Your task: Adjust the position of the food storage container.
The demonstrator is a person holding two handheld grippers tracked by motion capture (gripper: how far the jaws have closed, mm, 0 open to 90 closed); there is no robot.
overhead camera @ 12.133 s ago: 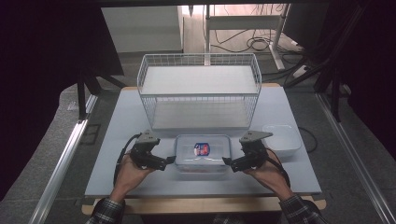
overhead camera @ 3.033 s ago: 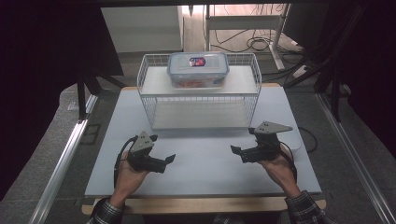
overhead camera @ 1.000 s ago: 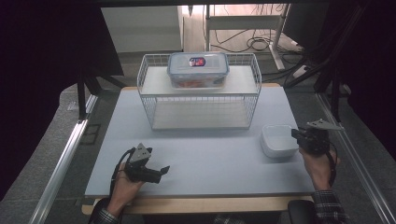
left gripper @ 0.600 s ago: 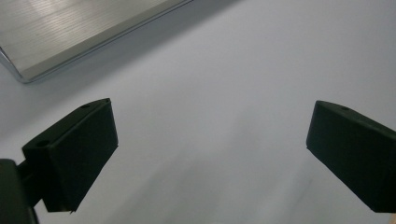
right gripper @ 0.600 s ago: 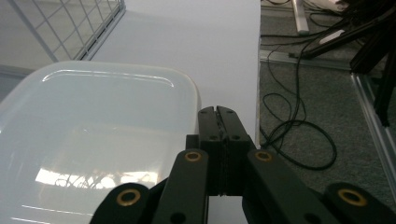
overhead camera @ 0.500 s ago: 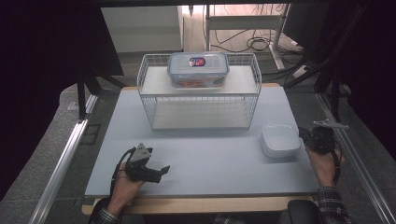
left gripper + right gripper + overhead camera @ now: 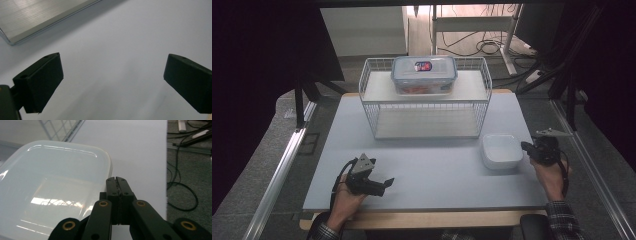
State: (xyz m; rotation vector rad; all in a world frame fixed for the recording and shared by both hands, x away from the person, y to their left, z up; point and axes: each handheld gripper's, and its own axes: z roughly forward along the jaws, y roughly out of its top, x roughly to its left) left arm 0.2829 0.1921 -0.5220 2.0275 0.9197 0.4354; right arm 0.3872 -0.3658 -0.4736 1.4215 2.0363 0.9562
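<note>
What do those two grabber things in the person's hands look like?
Both are black. The left gripper has chunky block-shaped fingers and a grey three-cornered plate on top. The right gripper has gold-coloured rivets, and a black cable trails from it. The sleeves are plaid.

A: Table? Floor?
B: Pale grey tabletop (image 7: 437, 170) with a wooden front edge (image 7: 422, 219). Grey carpet floor (image 7: 259, 165) on both sides.
A: Left side?
B: Aluminium rail (image 7: 279, 175) running along the table, dark curtain (image 7: 257, 55) behind it.
A: Back of the room?
B: Brightly lit. White cabinet (image 7: 364, 30), metal-legged desk frame (image 7: 472, 22), black cables (image 7: 484, 47) coiled on the floor.
A: Right?
B: More cables (image 7: 185, 192) on the carpet, dark panel (image 7: 607, 65) beyond.
</note>
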